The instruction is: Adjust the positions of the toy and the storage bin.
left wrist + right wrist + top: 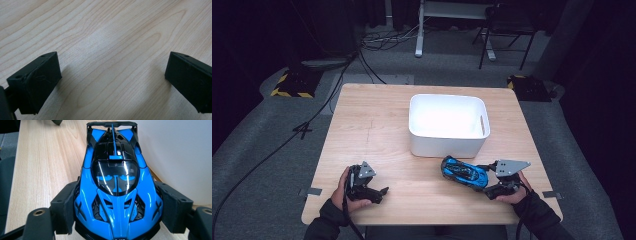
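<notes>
Blue toy car (pixel 117 195), one; one white bin (pixel 447 125).

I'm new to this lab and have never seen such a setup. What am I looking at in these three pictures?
A person at a wooden table holds a two-jaw gripper in each hand. The high view looks down from above; the other two come from cameras riding on the grippers. The right gripper is shut on the front of a blue toy car, which sits beside a white bin. The left gripper rests near the table's front edge; its own view shows its jaws apart with bare wood between them.
</notes>
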The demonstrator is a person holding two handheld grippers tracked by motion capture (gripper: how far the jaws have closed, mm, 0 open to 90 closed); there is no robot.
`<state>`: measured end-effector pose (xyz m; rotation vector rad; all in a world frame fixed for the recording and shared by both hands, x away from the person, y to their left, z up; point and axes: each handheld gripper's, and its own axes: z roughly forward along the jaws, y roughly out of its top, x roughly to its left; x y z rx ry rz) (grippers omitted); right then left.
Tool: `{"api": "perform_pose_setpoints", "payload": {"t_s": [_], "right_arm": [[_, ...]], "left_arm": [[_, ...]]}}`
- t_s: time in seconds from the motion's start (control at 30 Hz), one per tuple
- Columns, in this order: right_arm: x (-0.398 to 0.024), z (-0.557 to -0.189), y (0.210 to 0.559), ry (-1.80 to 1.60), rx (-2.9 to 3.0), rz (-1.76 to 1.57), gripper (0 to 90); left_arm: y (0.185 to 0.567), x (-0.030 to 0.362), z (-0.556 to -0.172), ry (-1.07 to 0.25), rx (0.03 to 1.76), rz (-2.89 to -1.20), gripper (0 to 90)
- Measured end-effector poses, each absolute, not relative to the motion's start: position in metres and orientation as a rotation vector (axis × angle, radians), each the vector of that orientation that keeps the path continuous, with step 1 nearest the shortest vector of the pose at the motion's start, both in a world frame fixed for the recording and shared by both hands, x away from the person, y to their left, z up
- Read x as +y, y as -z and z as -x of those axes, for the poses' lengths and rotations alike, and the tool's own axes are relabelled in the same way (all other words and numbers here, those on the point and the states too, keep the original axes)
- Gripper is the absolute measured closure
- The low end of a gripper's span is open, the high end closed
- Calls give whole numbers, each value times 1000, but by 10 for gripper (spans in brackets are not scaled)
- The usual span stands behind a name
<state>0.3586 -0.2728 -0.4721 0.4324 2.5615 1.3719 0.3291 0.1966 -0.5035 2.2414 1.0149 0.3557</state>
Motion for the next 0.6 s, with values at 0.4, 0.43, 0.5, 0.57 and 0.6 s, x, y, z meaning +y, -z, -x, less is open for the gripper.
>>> {"api": "perform_pose_setpoints", "payload": {"t_s": [0.4,0.43,0.5,0.57,0.6], "right_arm": [[-279,-355,462,-1414,2537,-454,261],[-281,-355,461,-1414,2528,-455,261],[-281,-354,460,-1417,2526,-466,261],[-282,-354,460,-1415,2527,-464,261],[-283,-354,460,-1415,2522,-463,261]], "left_arm": [[503,197,-330,-362,1008,-2247,5],[503,197,-330,-359,1006,-2248,5],[504,197,-330,-357,1003,-2247,5],[504,197,-330,-348,1006,-2244,5],[504,196,-330,-345,1008,-2242,5]]}}
